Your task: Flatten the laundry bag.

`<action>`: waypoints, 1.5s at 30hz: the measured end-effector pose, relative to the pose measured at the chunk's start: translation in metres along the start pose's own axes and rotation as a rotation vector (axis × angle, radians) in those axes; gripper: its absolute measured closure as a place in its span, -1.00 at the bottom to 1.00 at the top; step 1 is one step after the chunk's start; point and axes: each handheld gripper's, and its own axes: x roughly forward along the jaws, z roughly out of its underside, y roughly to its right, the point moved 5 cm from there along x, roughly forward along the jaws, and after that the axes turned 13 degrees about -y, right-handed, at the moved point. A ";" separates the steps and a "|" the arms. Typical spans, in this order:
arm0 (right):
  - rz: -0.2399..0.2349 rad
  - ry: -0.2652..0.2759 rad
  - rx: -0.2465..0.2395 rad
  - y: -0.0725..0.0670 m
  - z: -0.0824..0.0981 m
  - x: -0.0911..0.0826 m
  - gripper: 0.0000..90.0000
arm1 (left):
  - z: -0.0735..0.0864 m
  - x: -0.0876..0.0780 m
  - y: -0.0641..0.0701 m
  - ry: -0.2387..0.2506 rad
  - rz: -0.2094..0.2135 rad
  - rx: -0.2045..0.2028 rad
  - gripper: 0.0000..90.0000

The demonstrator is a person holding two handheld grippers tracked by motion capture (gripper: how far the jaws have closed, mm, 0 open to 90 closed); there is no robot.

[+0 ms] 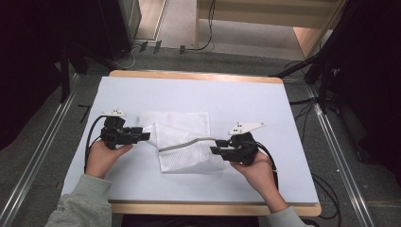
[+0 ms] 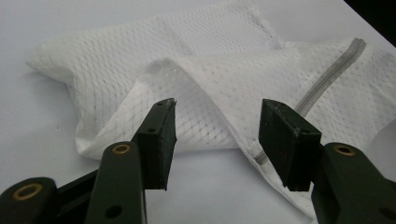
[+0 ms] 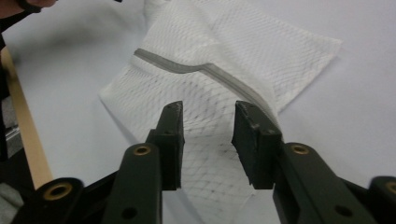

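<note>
Mesh laundry bag [image 1: 182, 142] half-folded at frame centre, left gripper [image 1: 144, 136] & right gripper [image 1: 216, 150] both released, jaws apart w/ nothing pinched, so the loose top flap could spring back unfolded.

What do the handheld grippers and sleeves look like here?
Both the left gripper and the right gripper are black, each with a black cable trailing back past the hand and a pale three-cornered plate on top. The jaws are flat black arms with brass-coloured rivets and thick, dark, blocky pads. The sleeves are light grey.
</note>
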 end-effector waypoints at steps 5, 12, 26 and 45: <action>-0.002 0.005 0.049 0.009 -0.007 0.002 0.21 | 0.005 0.001 0.005 0.003 0.009 -0.010 -0.01; 0.040 0.025 0.065 0.028 -0.022 0.008 0.10 | 0.013 -0.001 0.012 0.007 0.007 -0.009 -0.06; 0.058 0.005 0.079 0.052 -0.039 0.033 0.19 | 0.025 0.002 0.022 -0.011 -0.005 -0.005 -0.07; 0.108 -0.028 0.107 0.090 -0.050 0.076 0.25 | 0.021 0.034 0.031 -0.043 -0.005 0.003 0.02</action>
